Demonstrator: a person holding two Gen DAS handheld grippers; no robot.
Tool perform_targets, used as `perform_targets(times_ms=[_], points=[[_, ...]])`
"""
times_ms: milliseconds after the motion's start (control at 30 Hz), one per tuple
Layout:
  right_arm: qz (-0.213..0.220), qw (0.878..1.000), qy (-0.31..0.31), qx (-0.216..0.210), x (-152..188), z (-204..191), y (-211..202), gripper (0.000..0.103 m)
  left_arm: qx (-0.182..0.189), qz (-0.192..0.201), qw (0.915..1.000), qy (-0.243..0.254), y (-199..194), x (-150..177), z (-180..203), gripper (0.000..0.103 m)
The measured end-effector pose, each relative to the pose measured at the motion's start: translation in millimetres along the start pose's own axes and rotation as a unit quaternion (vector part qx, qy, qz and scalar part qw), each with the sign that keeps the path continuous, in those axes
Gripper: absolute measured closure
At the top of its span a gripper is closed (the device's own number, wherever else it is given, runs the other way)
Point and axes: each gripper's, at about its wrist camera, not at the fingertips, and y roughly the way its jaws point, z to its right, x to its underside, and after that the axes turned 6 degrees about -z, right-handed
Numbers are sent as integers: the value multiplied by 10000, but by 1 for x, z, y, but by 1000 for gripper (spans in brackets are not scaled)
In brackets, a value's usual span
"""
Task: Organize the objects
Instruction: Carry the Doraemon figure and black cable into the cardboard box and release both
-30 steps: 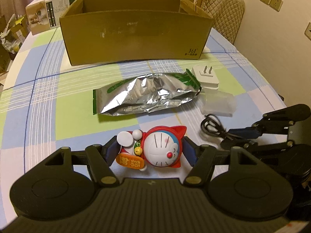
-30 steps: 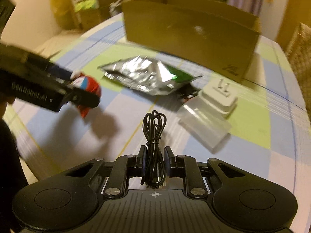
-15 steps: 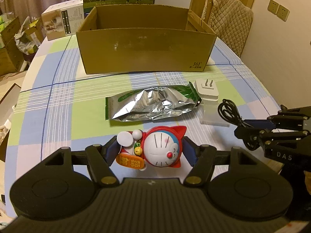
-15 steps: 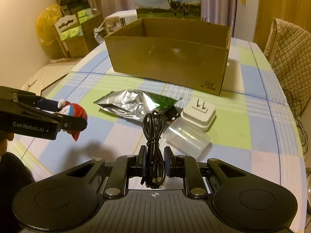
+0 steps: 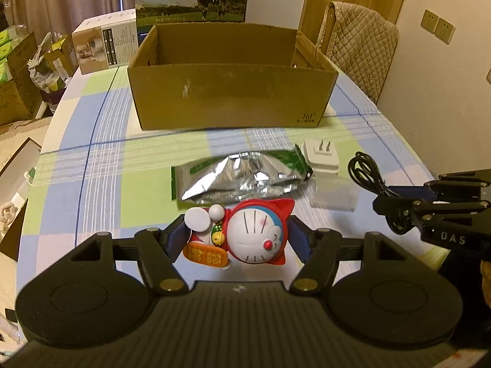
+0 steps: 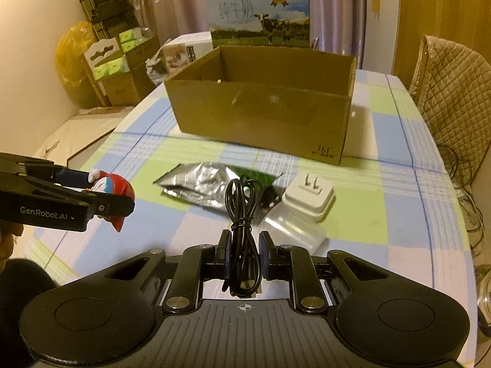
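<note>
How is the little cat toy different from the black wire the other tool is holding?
The cat toy is round, hard and colourful: red, white and blue. The black wire is thin, bendy and coiled in loops.
The toy is fat, so the left tool grips it with its fingers wide apart. The right tool is squeezed almost shut on the wire.
Same: both are held up off the table, in front of the cardboard box.
</note>
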Motion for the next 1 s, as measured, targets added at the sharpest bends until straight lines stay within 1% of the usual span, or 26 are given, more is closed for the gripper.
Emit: perform_targets(times_ms=[167, 300, 467, 600, 700, 833, 1000], points=[[199, 9997, 99, 58, -32, 14, -8, 88, -35, 164, 9998, 62, -5, -30, -7, 39], [378, 9992, 66, 95, -67, 24, -11, 88, -77, 307, 9993, 180, -8, -66, -12, 39], [524, 9985, 42, 148, -112, 38, -5, 88, -160, 454, 9984, 284, -2, -117, -21, 39], [562, 9982, 119, 173, -145, 52, 8, 88, -191, 558, 9980, 207, 9, -157, -30, 39], [594, 9978, 197, 210, -166, 62, 19, 88, -178, 576, 9981, 148, 22, -180, -35, 39], [590, 9977, 241, 221, -187, 70, 36, 88, -213, 536, 9983, 107, 42, -207, -40, 39], [515, 9980, 294, 220, -199, 79, 59, 88, -242, 470, 9986, 63, 67, -229, -44, 39]])
